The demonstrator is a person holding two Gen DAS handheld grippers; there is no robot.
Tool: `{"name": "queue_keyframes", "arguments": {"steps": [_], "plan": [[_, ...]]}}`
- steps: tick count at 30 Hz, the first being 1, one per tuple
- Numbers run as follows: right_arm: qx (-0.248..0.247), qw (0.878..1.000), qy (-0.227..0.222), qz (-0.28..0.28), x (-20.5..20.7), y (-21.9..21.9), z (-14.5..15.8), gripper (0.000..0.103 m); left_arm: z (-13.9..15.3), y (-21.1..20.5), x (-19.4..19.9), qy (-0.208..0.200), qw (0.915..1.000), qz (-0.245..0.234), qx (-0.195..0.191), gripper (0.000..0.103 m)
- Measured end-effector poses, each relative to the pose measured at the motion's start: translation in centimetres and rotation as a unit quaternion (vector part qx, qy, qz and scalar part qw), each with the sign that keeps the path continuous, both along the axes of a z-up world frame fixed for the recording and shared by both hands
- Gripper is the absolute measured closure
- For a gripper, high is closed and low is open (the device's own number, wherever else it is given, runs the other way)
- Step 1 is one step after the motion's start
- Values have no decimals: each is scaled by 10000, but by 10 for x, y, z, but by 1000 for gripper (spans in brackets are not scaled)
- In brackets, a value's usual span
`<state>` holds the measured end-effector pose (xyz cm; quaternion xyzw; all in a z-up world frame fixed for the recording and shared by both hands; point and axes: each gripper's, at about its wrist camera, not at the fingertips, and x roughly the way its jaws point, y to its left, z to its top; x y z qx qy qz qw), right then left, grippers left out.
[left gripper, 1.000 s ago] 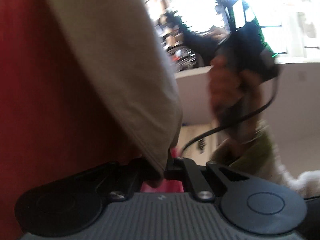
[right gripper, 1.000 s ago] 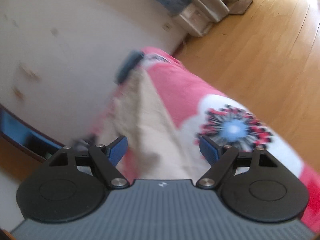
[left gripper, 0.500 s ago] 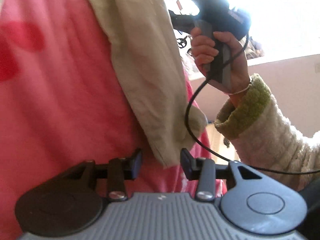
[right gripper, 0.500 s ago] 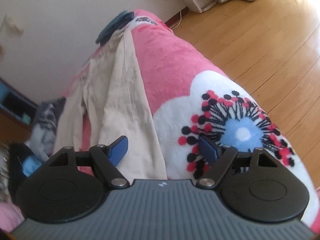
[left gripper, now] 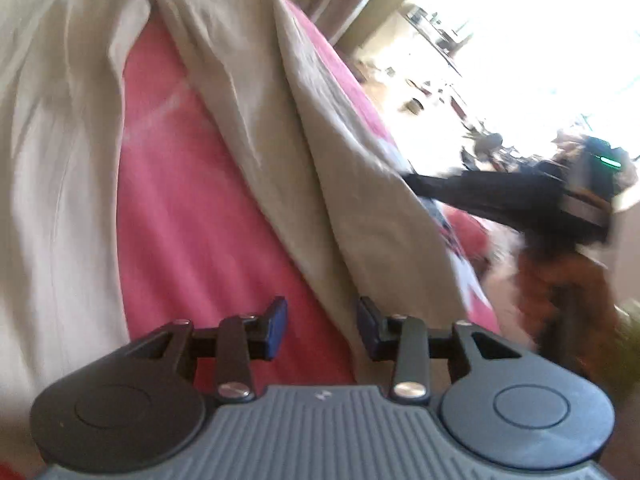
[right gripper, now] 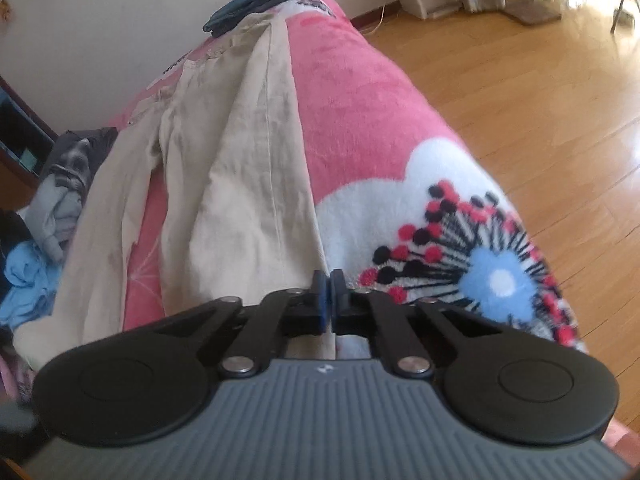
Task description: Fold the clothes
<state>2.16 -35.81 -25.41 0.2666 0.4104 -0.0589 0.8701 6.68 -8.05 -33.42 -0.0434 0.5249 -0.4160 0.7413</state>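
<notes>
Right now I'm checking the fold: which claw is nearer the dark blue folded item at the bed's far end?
Cannot tell. Both sit by the beige trousers' hems, far from the dark blue item.

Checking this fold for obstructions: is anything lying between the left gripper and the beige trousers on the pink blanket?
Nothing visible does. The left gripper hangs directly over the hem of the beige trousers, jaws parted and closing slightly, with only the pink blanket beside the leg. The right gripper is shut at the same hem.
</notes>
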Motion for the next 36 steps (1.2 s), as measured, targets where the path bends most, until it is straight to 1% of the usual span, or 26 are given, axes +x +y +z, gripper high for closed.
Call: {"name": "queue_keyframes", "arguments": {"steps": [3,4,6,7,10,13,15,16,18,19,20,21,22,24,26,27,28,29,30,33,34,35,36], "plan": [[-549,9982,-161,-169,-10,6,23,103,-5,-21,4,-228,9995,-23,213,65],[-824,9963,-141,-198,-12,9,28,103,-4,-27,4,-334,9991,-52,262,64],[-1305,9912,-47,-208,-12,13,33,103,-1,-35,-1,-671,9967,-203,420,64],[-1517,9882,23,-199,-11,15,33,103,-1,-38,-2,-746,9957,-229,508,64],[-2192,9750,319,-180,-3,21,28,103,2,-36,-2,-794,9945,-224,642,64],[-2576,9650,464,-178,1,21,27,103,4,-32,-6,-861,9934,-265,704,64],[-2836,9571,586,-106,4,21,23,103,7,-20,2,-848,9935,-256,713,65],[-3014,9510,684,-69,6,21,19,103,8,-14,6,-842,9936,-251,717,65],[-3643,9249,1085,12,11,21,3,103,10,-6,13,-811,9939,-226,712,65],[-3759,9186,1216,3,12,19,-4,103,10,-9,12,-780,9943,-219,694,65],[-3325,9359,1151,-150,8,8,-4,103,10,-11,11,-748,9947,-212,676,65],[-2916,9501,1065,-308,3,-2,-4,103,11,-10,13,-732,9950,-196,657,66],[-2707,9570,938,-463,-3,-9,1,103,14,-7,14,-725,9952,-181,637,66],[-2853,9549,636,-524,-6,-8,14,102,21,-8,17,-756,9953,-88,606,67],[-2686,9623,189,-376,1,-7,31,102,30,-2,20,-1080,9927,45,527,67],[-2582,9658,-66,-219,8,-5,38,102,36,-4,24,-1318,9901,5,491,67],[-2487,9681,-286,-58,17,-3,44,102,40,-11,28,-1508,9874,-48,483,67],[-2422,9693,-403,115,29,0,47,102,42,-21,35,-1619,9856,-84,484,66],[-2344,9704,-500,289,43,3,50,102,40,-29,42,-1631,9854,-191,451,66],[-2062,9743,-576,700,95,11,43,102,22,-47,65,-1411,9888,-170,464,67],[-1986,9752,-577,790,113,13,37,102,15,-48,69,-1275,9903,-141,535,68],[-1908,9763,-581,844,128,12,30,102,8,-48,74,-1138,9916,-111,608,72],[-1836,9772,-582,896,143,10,22,102,6,-45,74,-1116,9923,-68,538,72]]}}
